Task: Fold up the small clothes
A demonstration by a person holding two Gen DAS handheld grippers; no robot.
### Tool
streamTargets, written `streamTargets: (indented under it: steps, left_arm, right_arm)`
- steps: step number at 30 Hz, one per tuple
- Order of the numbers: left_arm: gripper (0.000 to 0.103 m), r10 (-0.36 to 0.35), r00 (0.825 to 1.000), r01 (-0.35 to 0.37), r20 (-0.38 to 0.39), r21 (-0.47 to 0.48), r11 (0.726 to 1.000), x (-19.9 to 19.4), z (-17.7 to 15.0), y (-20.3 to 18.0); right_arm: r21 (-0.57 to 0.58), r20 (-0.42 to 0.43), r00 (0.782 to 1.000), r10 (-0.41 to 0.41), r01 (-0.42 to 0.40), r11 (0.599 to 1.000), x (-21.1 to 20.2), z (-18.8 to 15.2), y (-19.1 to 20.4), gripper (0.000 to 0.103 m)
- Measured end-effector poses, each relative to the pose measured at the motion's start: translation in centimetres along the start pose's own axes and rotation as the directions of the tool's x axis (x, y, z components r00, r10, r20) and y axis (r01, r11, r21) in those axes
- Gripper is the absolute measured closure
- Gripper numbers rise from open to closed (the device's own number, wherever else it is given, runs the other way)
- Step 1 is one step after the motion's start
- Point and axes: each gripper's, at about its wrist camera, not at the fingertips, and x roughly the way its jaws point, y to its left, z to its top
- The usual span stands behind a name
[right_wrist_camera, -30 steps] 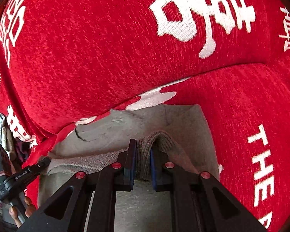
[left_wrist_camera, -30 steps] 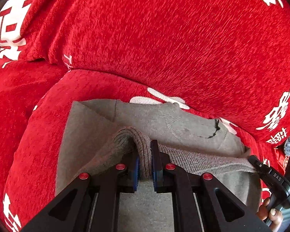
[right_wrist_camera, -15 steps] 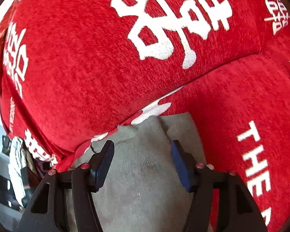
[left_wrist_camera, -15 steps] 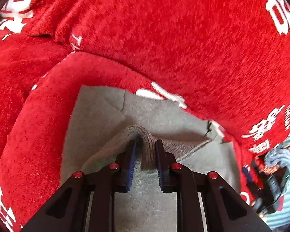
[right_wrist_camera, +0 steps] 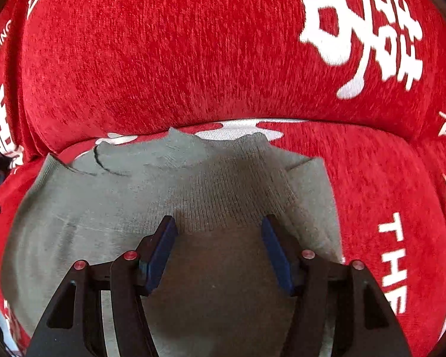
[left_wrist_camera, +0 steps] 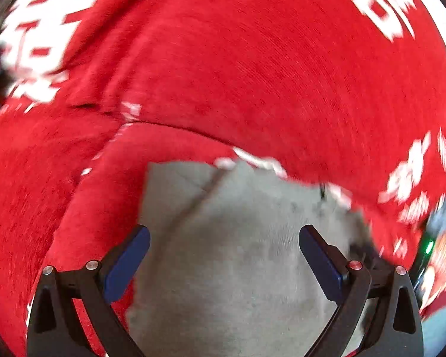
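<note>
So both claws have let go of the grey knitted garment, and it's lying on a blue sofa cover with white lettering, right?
Not quite: the sofa cover is red, not blue, as the right wrist view shows clearly. The rest holds: the left claw and right claw both stand open over the grey knitted garment, their jaws having just opened, nothing pinched between them.

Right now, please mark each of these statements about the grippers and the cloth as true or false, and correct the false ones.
1. The left gripper pinches a fold of the grey garment. False: its jaws have just been opening, stand wide apart, and the cloth lies flat below them.
2. The garment lies on a red sofa cover with white lettering. True.
3. The right gripper is open. True.
4. The garment is blue. False: it is grey.
5. The right gripper holds a hanger. False: nothing is held between its pads.
</note>
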Motion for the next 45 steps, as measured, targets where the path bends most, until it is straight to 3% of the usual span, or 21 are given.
streamTargets:
  steps: [4,6,9,12,13,15,16,19,22,25,28,34,37,40,42,45]
  left_arm:
    - [0.003,-0.003,0.999,0.012,-0.050,0.178,0.984,3.4,-0.7,-4.2]
    - [0.003,0.072,0.996,-0.060,-0.051,0.219,0.974,5.4,-0.2,-4.7]
    - [0.003,0.135,0.988,-0.122,-0.080,0.148,0.981,7.7,0.7,-2.2]
    - [0.003,0.078,0.996,-0.074,-0.041,0.077,0.994,6.9,1.1,-0.7]
    - [0.003,0.109,0.994,-0.106,-0.027,0.089,0.990,6.6,1.1,-0.8]
    - [0.003,0.256,0.967,-0.255,0.007,0.111,0.961,5.9,0.6,-1.0]
    - [0.003,0.280,0.960,-0.280,0.017,0.111,0.953,5.3,0.3,-0.9]
    - [0.003,0.229,0.971,-0.233,0.066,0.080,0.969,2.1,-1.6,-1.3]
    - [0.003,0.188,0.979,-0.198,0.083,0.134,0.971,0.2,-4.5,-3.6]
    - [0.003,0.219,0.972,-0.231,0.079,0.192,0.954,0.1,-7.0,-5.2]
    - [0.003,0.285,0.958,-0.286,0.032,0.178,0.942,1.2,-8.2,-4.0]
    - [0.003,0.242,0.969,-0.245,0.053,0.061,0.968,-3.6,-9.8,-0.8]
    - [0.003,0.208,0.977,-0.208,0.049,-0.002,0.978,-5.1,-10.9,0.4]
    - [0.003,0.174,0.985,-0.172,0.022,-0.081,0.982,-5.6,-12.2,2.2]
    - [0.003,0.124,0.992,-0.122,0.006,-0.166,0.979,-6.3,-13.4,4.2]
    - [0.003,0.024,1.000,-0.019,0.015,-0.267,0.964,-7.4,-14.9,6.8]
  right_arm:
    - [-0.021,0.008,1.000,-0.006,0.007,1.000,-0.1,0.0,0.4,0.035]
    - [-0.023,0.003,1.000,0.002,-0.002,1.000,0.0,0.0,0.2,0.034]
    - [0.000,0.014,0.999,0.036,-0.036,0.999,0.0,0.0,-0.3,0.034]
    - [0.043,0.031,0.996,0.085,-0.087,0.995,-0.2,-0.1,-1.2,0.034]
    - [0.049,0.033,0.995,0.093,-0.094,0.994,-0.3,-0.1,-1.3,0.034]
    - [0.060,0.030,0.994,0.101,-0.102,0.993,-0.3,-0.1,-1.5,0.034]
    - [0.061,0.026,0.995,0.096,-0.098,0.993,-0.4,0.0,-1.3,0.034]
    - [0.046,0.053,0.999,-0.005,0.003,0.999,-2.6,-0.6,0.0,0.034]
    - [-0.025,0.110,0.993,0.045,-0.042,0.999,-5.3,-2.1,2.7,0.034]
    - [-0.099,0.096,0.994,0.053,-0.043,0.994,-6.2,-4.2,5.0,0.034]
    - [-0.153,0.030,0.999,-0.046,0.050,0.987,-5.1,-6.5,5.1,0.034]
    - [-0.027,0.074,0.995,-0.068,0.070,0.997,-8.8,-7.4,1.5,0.034]
    - [-0.059,0.106,0.992,-0.061,0.068,0.996,-10.6,-8.7,2.1,0.034]
    - [-0.099,0.070,0.997,-0.034,0.041,0.994,-10.6,-10.5,3.2,0.034]
    - [-0.105,0.009,0.997,-0.074,0.074,0.992,-9.2,-12.3,2.8,0.034]
    - [-0.072,0.064,0.995,-0.070,0.075,0.995,-10.4,-14.2,1.7,0.032]
